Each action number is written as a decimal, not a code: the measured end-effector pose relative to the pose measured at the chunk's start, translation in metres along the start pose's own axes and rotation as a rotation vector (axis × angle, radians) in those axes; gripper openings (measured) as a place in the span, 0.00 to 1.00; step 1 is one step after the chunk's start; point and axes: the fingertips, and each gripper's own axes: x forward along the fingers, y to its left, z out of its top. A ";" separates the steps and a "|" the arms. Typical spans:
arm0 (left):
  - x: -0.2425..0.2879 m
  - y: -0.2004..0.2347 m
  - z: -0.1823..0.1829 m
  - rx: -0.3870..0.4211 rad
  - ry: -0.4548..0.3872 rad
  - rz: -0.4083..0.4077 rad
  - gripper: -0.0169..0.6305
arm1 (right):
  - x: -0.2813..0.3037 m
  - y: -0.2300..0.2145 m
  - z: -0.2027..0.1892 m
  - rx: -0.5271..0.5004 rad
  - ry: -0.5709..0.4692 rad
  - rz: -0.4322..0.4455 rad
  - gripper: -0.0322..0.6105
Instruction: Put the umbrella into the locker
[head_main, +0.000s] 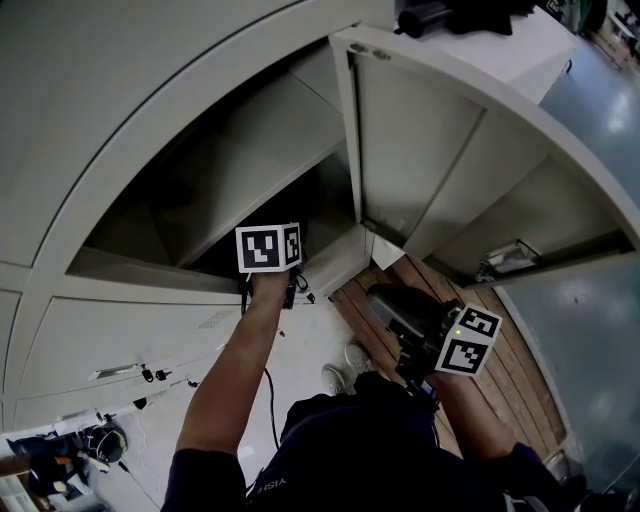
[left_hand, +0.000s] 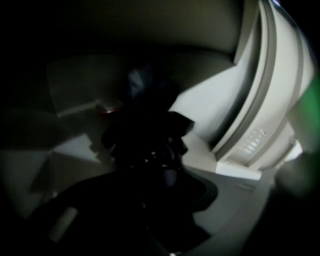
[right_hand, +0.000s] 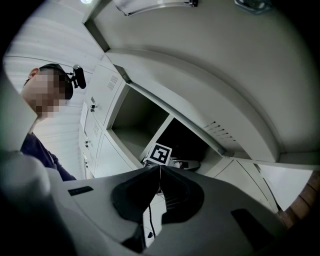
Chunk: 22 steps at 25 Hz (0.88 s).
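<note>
The locker (head_main: 110, 265) has one compartment open, its door (head_main: 420, 140) swung out to the right. My left gripper (head_main: 268, 250) reaches down into that dark compartment; only its marker cube and the forearm show in the head view. In the left gripper view the black umbrella (left_hand: 145, 135) is a dark mass on the compartment floor (left_hand: 75, 150), right in front of the jaws. It is too dark to see whether the pads touch it. My right gripper (right_hand: 159, 176) hangs back by the body, held level, jaws shut with nothing between them.
A small reddish thing (left_hand: 107, 107) lies at the back of the compartment. Closed lower doors carry keys (head_main: 150, 375). A black bag (head_main: 450, 15) sits on the locker top. Wooden flooring (head_main: 500, 370) runs to the right, and my feet (head_main: 345, 368) stand on white floor.
</note>
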 end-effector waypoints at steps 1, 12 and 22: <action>0.000 0.000 0.000 0.012 0.002 0.007 0.26 | -0.001 0.000 0.000 0.001 -0.001 0.000 0.06; -0.009 0.002 -0.007 0.024 -0.050 0.091 0.65 | -0.005 0.004 -0.004 0.002 0.003 0.010 0.06; -0.049 -0.017 -0.002 0.046 -0.202 0.153 0.77 | -0.001 0.013 -0.009 0.003 0.015 0.041 0.06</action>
